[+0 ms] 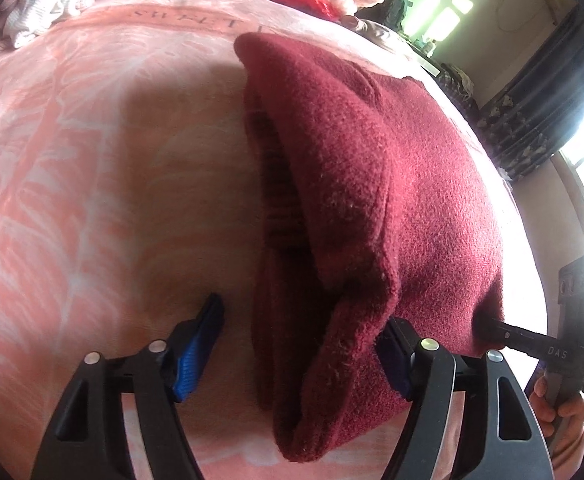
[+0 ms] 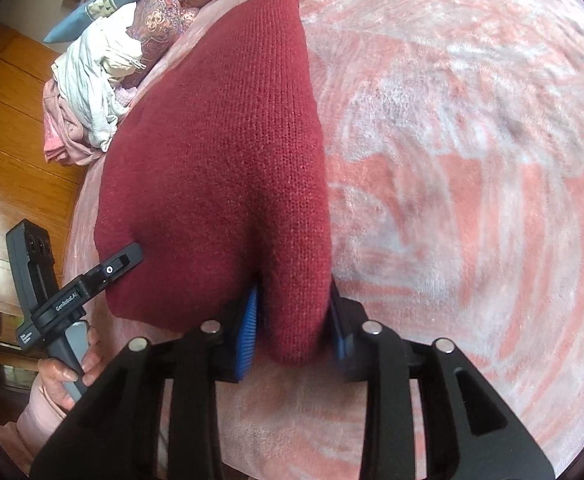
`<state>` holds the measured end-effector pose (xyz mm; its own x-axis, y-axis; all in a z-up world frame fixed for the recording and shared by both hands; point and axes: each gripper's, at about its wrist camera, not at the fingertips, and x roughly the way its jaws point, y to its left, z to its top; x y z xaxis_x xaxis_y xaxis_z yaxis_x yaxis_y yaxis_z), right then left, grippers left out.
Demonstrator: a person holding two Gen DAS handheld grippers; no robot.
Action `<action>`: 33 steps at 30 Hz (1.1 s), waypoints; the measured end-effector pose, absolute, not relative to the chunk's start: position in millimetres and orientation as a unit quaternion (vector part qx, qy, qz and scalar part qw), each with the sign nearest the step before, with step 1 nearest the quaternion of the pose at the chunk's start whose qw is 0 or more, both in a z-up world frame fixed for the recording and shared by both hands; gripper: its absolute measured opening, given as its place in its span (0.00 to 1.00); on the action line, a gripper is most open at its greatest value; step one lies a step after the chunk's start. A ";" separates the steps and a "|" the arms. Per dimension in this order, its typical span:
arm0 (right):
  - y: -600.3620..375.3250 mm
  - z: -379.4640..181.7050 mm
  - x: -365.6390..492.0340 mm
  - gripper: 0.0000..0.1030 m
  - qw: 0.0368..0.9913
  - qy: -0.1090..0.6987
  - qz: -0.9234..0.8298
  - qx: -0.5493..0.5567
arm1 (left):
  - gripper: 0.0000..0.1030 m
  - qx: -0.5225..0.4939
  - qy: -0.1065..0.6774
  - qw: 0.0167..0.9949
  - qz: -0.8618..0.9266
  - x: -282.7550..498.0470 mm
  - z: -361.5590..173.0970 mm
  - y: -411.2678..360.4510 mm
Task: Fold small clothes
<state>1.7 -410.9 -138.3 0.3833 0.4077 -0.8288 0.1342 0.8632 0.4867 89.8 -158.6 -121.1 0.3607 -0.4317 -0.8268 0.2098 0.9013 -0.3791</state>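
Both grippers (image 1: 299, 344) (image 2: 295, 328) straddle the maroon sweater's (image 2: 220, 152) near edge.

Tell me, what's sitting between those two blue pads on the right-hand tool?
A bunched fold of the dark red knitted garment lies between the right gripper's blue pads, on the pink blanket. The right wrist view shows it.

The right gripper's (image 1: 547, 344) black finger bears the white letters "DAS", just beside the maroon knit garment's (image 1: 371, 200) near corner. The left gripper's (image 2: 92, 284) body carries "GenRoboLAI" as far as it can be read, beside the garment's near left edge; a smaller white print lower on its handle is too small to read. Beyond the garment's far end, the pink blanket (image 1: 92, 140) shows dark capitals, upside down and too blurred to read surely.
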 end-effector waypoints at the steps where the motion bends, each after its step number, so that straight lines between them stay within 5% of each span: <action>1: -408.9 -130.8 -1.6 0.53 0.800 0.545 0.071 0.241 | 0.75 -0.111 0.532 0.819 -0.187 85.0 -116.8 -156.2; 4: -399.7 -106.5 -17.5 0.58 0.829 0.525 0.033 0.190 | 0.89 -0.096 0.532 0.827 -0.153 72.0 -104.2 -151.6; 13: -370.1 -80.0 -54.9 0.86 0.855 0.509 -0.034 0.090 | 0.96 -0.021 0.539 0.838 -0.079 30.3 -73.7 -151.2; 33: -332.4 -32.0 -89.7 0.89 0.870 0.488 -0.019 0.070 | 0.96 0.013 0.520 0.852 -0.051 -15.6 -29.0 -151.2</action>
<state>-89.7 -332.4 -32.0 0.5225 0.0358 -0.8519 0.1015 0.9894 0.1039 -15.6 -151.2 -29.0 0.4532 -0.0738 -0.8884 0.1001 0.9945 -0.0316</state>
